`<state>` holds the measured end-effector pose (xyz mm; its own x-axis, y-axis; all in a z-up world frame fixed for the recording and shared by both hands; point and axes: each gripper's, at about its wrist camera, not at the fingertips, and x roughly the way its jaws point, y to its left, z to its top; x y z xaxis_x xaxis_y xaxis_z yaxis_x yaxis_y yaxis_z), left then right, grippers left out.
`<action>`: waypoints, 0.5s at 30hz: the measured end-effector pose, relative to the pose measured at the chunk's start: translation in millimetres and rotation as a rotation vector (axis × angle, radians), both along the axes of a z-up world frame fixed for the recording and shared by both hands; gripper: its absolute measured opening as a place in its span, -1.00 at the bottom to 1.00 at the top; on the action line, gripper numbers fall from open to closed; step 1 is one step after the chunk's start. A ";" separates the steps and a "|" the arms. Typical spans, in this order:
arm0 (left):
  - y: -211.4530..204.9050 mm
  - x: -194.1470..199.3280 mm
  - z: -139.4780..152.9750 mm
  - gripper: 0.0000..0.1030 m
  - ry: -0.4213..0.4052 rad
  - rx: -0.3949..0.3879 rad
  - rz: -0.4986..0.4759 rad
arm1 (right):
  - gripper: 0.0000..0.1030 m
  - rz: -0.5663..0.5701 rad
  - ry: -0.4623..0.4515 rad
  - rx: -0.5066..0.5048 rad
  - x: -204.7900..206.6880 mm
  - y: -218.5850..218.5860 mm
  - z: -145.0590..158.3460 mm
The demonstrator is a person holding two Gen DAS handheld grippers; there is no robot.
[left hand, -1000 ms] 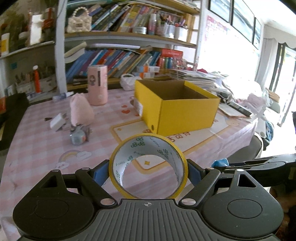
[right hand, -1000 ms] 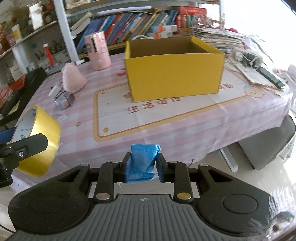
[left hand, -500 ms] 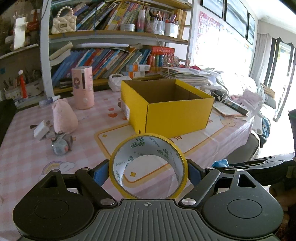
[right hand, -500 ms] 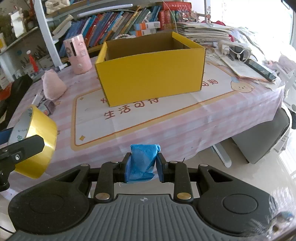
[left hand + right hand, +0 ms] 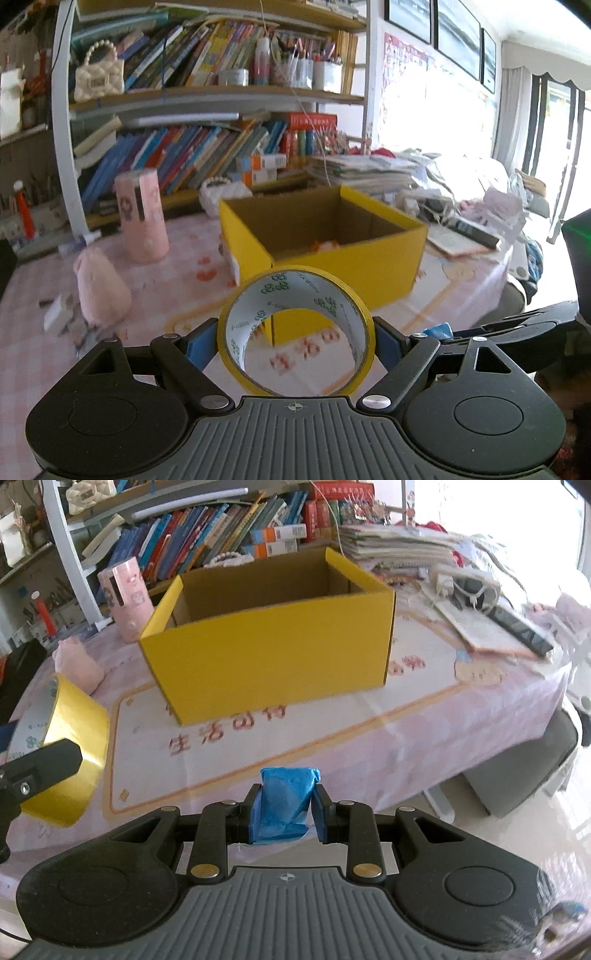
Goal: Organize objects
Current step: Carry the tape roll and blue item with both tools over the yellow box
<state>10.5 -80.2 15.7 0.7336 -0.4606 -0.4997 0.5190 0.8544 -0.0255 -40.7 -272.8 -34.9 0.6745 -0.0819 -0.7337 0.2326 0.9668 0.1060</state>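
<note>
My left gripper (image 5: 295, 341) is shut on a roll of yellow tape (image 5: 255, 325), its blue pads pressing both sides of the ring. The same tape roll (image 5: 72, 746) shows at the left edge of the right wrist view. My right gripper (image 5: 284, 806) is shut on a crumpled blue packet (image 5: 286, 797). An open yellow cardboard box (image 5: 373, 258) (image 5: 266, 657) stands on the pink tablecloth just ahead of both grippers. Something small and orange lies on the box floor (image 5: 325, 245).
A pink cylinder (image 5: 142, 218), a pink plush (image 5: 98, 288) and small items (image 5: 59, 317) lie left of the box. Papers, a power strip and a dark flat case (image 5: 517, 626) clutter the right side. Bookshelves (image 5: 207, 96) stand behind; a grey chair (image 5: 524, 771) sits off the table edge.
Both grippers have moved closer to the yellow box, which now looms larger and more centred. Each keeps its hold, the left on the tape roll and the right on the blue packet.
</note>
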 end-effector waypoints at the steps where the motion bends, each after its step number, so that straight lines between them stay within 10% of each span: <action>1: -2.6 4.0 2.0 0.67 -0.011 -0.003 0.002 | -0.50 0.005 -0.010 -0.008 4.2 -2.8 2.6; 15: -66.9 81.8 30.9 0.67 -0.142 -0.030 0.041 | -0.50 0.078 -0.267 -0.124 96.4 -65.0 61.6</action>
